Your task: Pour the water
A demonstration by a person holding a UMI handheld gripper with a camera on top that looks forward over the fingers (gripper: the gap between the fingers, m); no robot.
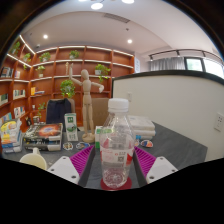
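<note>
Bottle (pixel 117 148) is seen upright between the fingers (pixel 113 163), a clear plastic one with a white cap and a pale label, standing on or just above the grey table (pixel 178 146); contact with the surface is hidden by the fingers. Magenta pads (pixel 82 158) are seen at either side of the lower body, and they look pressed against it, so the fingers are judged clenched on the bottle, though a thin gap on either side cannot be ruled out. Main risk, as a judgement: thin plastic can be squeezed and buckled, so slip or rotation in the grasp is likely once the bottle is tilted. Cap appears still fitted, so nothing would be poured until it is removed. No receiving vessel can be clearly made out; a pale round object (pixel 33 158) lies near the left finger, but what it is cannot be told. If the pour target is off to that side, clutter could be knocked: a wooden mannequin (pixel 88 100) stands just beyond the bottle, with small boxes and packets (pixel 43 131) toward the table's far left edge. Gripper is held level, pointed across the table toward the shelves (pixel 70 70), fingers roughly horizontal. The person's hand is not in view.
</note>
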